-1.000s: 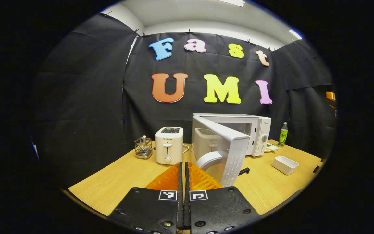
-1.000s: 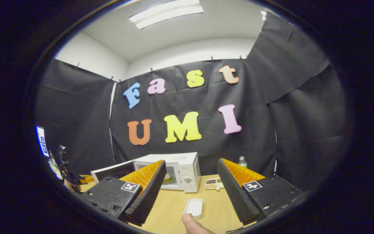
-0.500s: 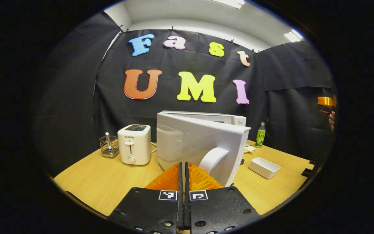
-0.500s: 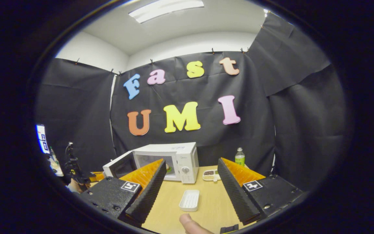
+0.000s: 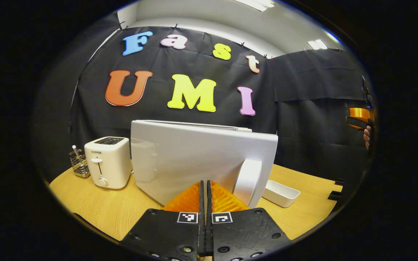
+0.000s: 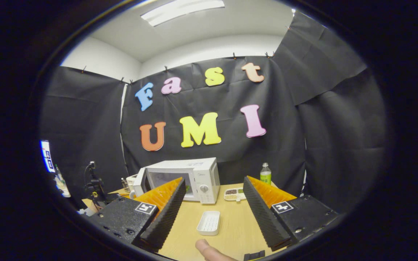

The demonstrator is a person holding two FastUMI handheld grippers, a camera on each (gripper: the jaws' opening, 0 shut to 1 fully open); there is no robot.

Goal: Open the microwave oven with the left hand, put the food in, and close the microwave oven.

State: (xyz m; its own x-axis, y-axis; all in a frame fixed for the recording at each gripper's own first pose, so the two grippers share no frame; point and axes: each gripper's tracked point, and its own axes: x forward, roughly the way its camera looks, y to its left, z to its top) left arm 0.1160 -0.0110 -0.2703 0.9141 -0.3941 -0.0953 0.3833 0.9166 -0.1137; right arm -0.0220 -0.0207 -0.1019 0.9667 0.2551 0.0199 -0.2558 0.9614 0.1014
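Observation:
The white microwave (image 6: 194,167) stands at the back of the wooden table (image 6: 230,224). Its door (image 5: 194,159) is partly open and stands broadside right before my left gripper (image 5: 206,186). That gripper is shut with nothing in it, its tips at the door's outer face just left of the curved handle (image 5: 247,181). From the right gripper view the door (image 6: 139,181) looks narrow at the oven's left side. My right gripper (image 6: 213,183) is open and empty, held back from the oven, and it also appears as the right gripper (image 5: 360,116), held in a hand.
A white toaster (image 5: 107,161) and a wire basket (image 5: 78,164) stand left of the oven. An empty white tray (image 6: 209,222), a small divided dish (image 6: 234,194) and a green bottle (image 6: 265,174) lie to its right. A thumb (image 6: 207,250) shows at the bottom edge.
The microwave door has swung from wide open toward the oven, with my shut left gripper following close behind it. The right gripper stays open and has barely shifted.

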